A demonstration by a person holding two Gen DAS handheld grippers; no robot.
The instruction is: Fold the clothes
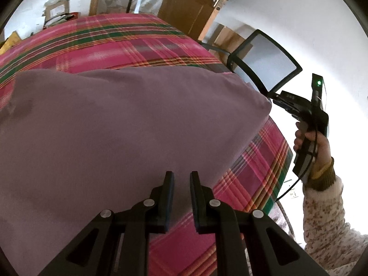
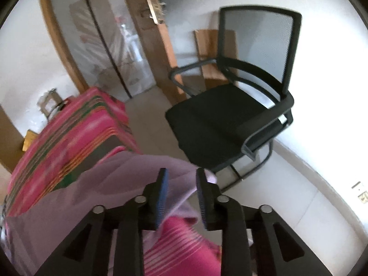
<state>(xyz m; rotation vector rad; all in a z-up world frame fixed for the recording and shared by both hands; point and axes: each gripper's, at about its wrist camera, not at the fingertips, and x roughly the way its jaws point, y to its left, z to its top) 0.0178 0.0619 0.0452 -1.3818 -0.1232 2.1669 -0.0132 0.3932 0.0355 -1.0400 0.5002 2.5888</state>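
One mauve garment [image 1: 128,124] on one plaid cover [image 1: 128,43], one chair [image 2: 232,119] beside

One garment [image 1: 119,124]; one chair [image 2: 230,119]

Left gripper [image 1: 181,177] angled down, jaws narrowly parted, nothing pinched between pads. Right gripper [image 2: 181,174] angled down, jaws parted wider, pads clear of cloth lying under them. In left wrist view, right hand [image 1: 310,142] wrapped around its gripper's handle, held up at right, floral sleeve [image 1: 326,220] with dark cuff below.
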